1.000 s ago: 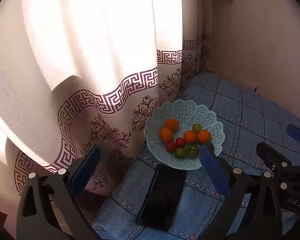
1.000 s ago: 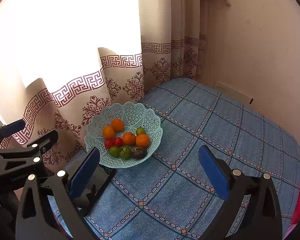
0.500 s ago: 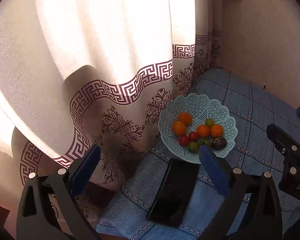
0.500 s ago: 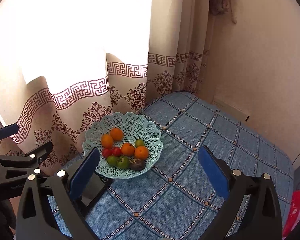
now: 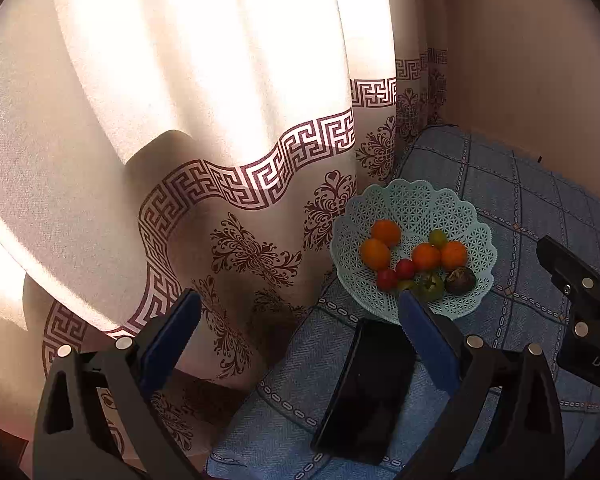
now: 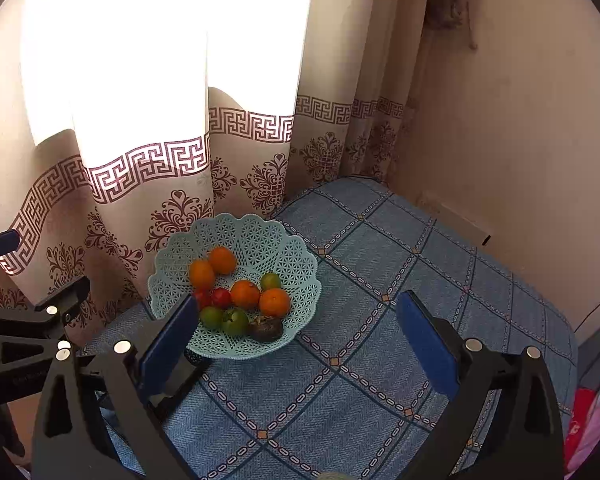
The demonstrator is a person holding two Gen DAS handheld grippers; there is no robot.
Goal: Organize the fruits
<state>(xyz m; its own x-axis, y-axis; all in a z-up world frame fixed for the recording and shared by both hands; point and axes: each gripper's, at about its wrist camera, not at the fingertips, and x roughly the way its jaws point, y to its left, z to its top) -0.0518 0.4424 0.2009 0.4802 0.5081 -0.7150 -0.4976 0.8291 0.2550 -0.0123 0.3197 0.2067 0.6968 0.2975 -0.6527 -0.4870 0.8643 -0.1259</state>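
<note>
Both grippers hang empty above a full fruit basket

The mint lattice basket (image 6: 236, 288) sits on the blue checked tablecloth (image 6: 380, 320), close to the table edge and the patterned curtain (image 6: 148, 168); it holds 4 oranges (image 6: 275, 302), 2 red fruits (image 6: 221, 297), 3 green ones (image 6: 235, 321) and 1 dark wrinkled fruit (image 6: 266, 329). The left gripper (image 5: 296, 334) and the right gripper (image 6: 294, 334) each show their blue pads spread wide with nothing between them, well above the table. The fruits are round and packed touching, so a pad pushed in between them could send a neighbour rolling over the shallow rim (and likely off the nearby edge). A black phone (image 5: 370, 384) lies just in front of the basket; a low approach from that side could knock it. The light plastic basket may also slide if nudged.
</note>
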